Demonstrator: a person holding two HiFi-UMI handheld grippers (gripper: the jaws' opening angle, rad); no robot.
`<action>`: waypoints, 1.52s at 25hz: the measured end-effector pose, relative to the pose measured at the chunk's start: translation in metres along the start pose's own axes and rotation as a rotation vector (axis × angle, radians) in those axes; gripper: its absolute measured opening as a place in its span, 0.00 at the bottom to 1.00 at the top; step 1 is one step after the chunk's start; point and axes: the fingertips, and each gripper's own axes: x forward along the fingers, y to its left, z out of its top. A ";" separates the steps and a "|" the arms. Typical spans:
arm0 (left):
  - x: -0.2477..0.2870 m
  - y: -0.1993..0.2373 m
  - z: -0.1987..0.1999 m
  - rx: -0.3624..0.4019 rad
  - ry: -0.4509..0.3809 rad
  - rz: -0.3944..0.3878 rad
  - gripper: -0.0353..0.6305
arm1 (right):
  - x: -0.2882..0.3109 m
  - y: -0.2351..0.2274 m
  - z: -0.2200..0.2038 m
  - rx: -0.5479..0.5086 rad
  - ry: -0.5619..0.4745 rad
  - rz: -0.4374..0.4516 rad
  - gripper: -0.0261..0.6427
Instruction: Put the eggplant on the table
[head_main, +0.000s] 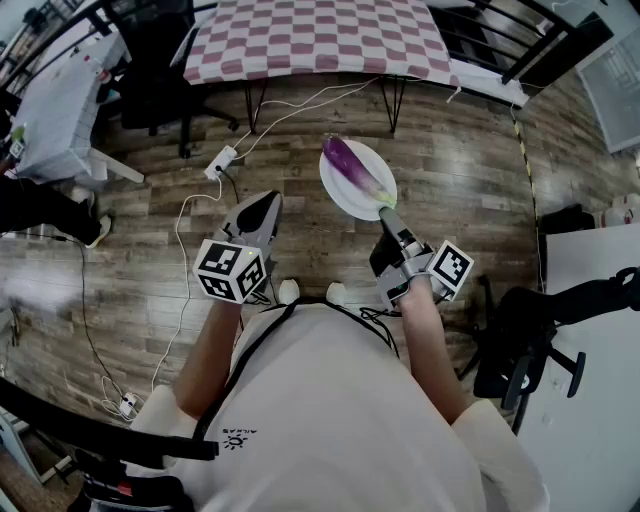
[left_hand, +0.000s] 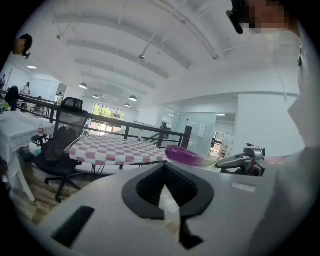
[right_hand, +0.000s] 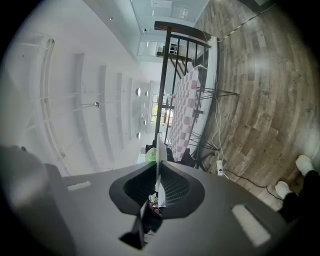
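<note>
Over the wooden floor (head_main: 480, 170), in front of a bench (head_main: 310, 40) covered in a red-and-white chequered cloth, a person stands with both forearms (head_main: 215, 340) stretched forward and a gripper in each hand. A black office chair (head_main: 150, 60) sits to the left of the bench.

The left gripper (head_main: 264, 203) is held out on the person's left and tilts a little downward. Its marker cube (head_main: 230, 270) sits nearest the body and its jaws point toward the bench. In the left gripper view the jaws are closed together with nothing between them.

The right gripper (head_main: 388, 213) is held about level and rolled onto its side, so in the right gripper view the floor runs up the right edge. There the jaws are pinched on the thin rim of a white plate (head_main: 340, 190), which shows edge-on as a pale line between them. In the head view the plate sticks out ahead of the jaws, gripped at its near edge and carried in the air above the floor, well short of the bench.

The eggplant (head_main: 355, 170) lies along the plate. Its purple body points toward the bench and its green stem end is nearest the right gripper. It touches neither the bench nor the jaws.
</note>
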 end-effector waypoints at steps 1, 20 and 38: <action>0.000 -0.002 0.001 0.002 -0.001 -0.004 0.06 | -0.001 0.000 0.000 -0.001 0.001 0.000 0.09; -0.003 -0.021 -0.003 -0.019 -0.009 0.015 0.06 | -0.017 -0.004 0.005 -0.005 0.049 0.007 0.10; 0.006 -0.073 -0.018 -0.024 -0.018 0.066 0.06 | -0.057 -0.013 0.039 0.008 0.087 0.029 0.10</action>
